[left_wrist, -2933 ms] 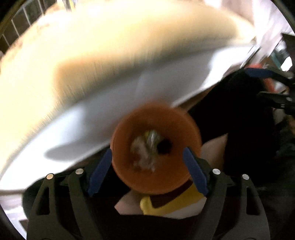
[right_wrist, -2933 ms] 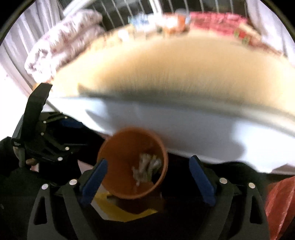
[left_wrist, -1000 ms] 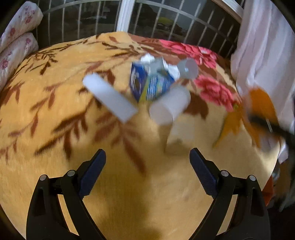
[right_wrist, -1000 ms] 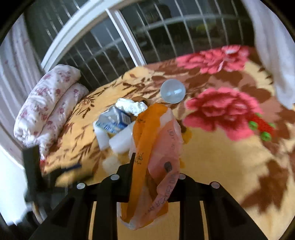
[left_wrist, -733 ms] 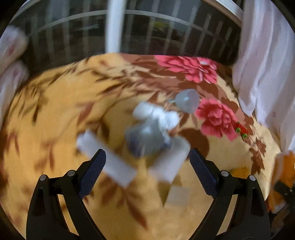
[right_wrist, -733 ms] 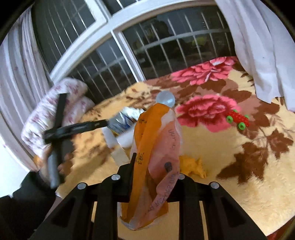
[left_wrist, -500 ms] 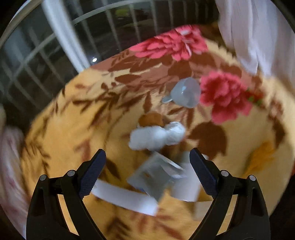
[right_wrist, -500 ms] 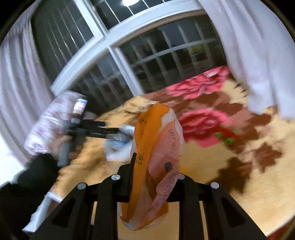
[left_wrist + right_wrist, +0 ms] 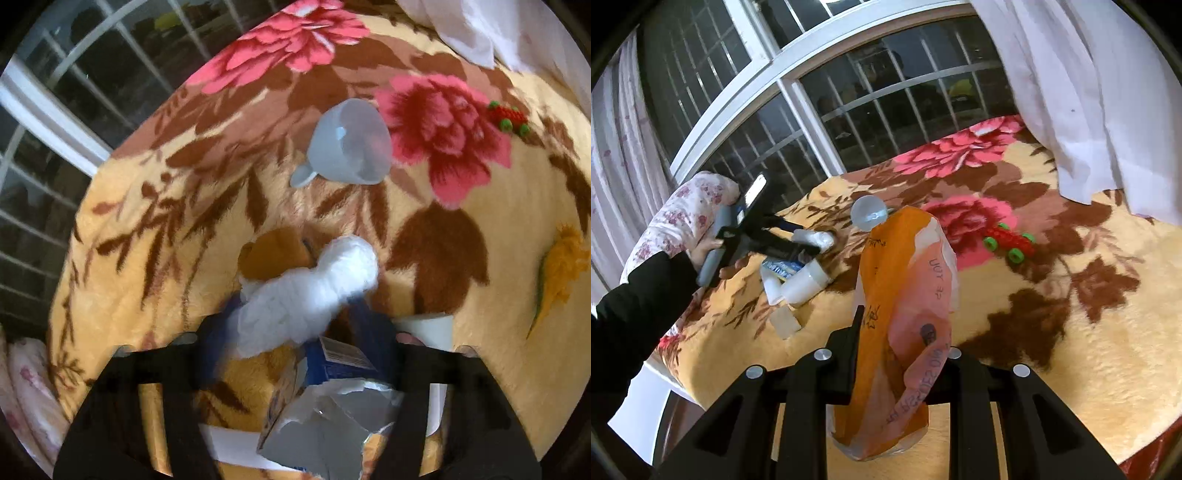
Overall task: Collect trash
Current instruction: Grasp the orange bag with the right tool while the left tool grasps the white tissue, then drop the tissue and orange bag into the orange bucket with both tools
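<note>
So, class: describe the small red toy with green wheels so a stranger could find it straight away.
Start at the flowered blanket spread below the barred window. Near the white curtain, by the big pink flower, lies the toy. It is the only bright red thing with green wheels; the cup, tissue and carton nearby are pale or blue.

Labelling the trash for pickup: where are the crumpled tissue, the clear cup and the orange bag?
crumpled tissue [image 9: 306,291], left wrist view, its middle.
clear cup [image 9: 351,147], left wrist view, its side wall.
orange bag [image 9: 886,295], right wrist view, its orange panel.
</note>
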A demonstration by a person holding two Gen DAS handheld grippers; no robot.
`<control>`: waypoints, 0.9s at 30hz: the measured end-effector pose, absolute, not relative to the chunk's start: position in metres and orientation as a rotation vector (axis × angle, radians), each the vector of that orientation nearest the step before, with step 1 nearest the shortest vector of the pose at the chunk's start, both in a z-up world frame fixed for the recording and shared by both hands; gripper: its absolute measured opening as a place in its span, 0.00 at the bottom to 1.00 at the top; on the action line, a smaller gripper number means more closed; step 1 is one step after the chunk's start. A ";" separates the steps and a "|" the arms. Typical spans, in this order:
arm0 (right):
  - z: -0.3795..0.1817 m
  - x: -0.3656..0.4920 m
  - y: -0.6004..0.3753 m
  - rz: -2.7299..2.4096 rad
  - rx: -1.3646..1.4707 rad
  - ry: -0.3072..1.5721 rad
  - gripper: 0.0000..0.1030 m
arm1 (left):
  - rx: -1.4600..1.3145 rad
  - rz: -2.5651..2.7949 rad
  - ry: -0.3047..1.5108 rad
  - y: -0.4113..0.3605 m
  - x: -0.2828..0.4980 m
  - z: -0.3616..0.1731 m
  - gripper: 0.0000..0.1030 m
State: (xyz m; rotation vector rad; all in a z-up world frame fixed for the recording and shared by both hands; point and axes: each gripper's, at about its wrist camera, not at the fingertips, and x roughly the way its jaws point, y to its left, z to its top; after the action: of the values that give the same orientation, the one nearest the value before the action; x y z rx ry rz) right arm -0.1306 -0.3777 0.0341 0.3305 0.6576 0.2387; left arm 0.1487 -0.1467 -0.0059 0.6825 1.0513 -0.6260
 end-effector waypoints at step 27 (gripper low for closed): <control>0.045 -0.229 -0.251 0.516 0.196 0.765 0.23 | 0.149 -0.268 0.827 -0.019 -0.158 0.070 0.45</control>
State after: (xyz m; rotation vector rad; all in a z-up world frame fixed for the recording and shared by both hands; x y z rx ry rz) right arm -0.2294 -0.2512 0.0446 0.1960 0.7651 0.5165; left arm -0.1580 -0.0193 0.0695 0.1493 0.8265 -0.2679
